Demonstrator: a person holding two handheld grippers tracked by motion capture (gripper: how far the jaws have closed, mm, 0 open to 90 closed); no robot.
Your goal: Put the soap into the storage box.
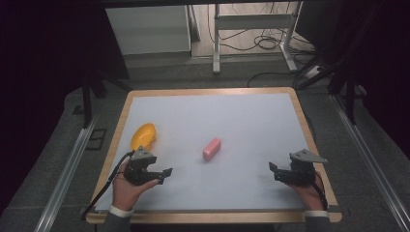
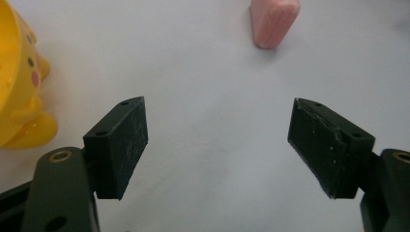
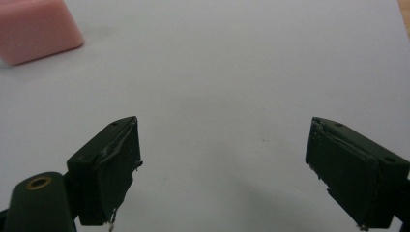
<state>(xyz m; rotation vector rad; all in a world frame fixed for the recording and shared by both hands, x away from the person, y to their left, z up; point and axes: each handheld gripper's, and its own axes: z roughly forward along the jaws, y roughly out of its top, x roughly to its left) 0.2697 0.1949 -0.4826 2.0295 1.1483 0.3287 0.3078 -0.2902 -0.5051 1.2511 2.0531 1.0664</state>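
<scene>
The left gripper [image 1: 164, 175] hangs just over the white bench [image 1: 241, 121] with its jaws spread wide, holding and touching nothing. The right gripper [image 1: 273, 170] is just as wide and empty, near the bench's right edge. A pink block [image 1: 212, 149] lies on the bench between them, well apart from both. A yellow toy [image 1: 143, 136], perhaps a duck-shaped cup, lies just beyond the left gripper.

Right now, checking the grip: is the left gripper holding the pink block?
No, the left gripper is open and the pink block lies beyond it.
</scene>
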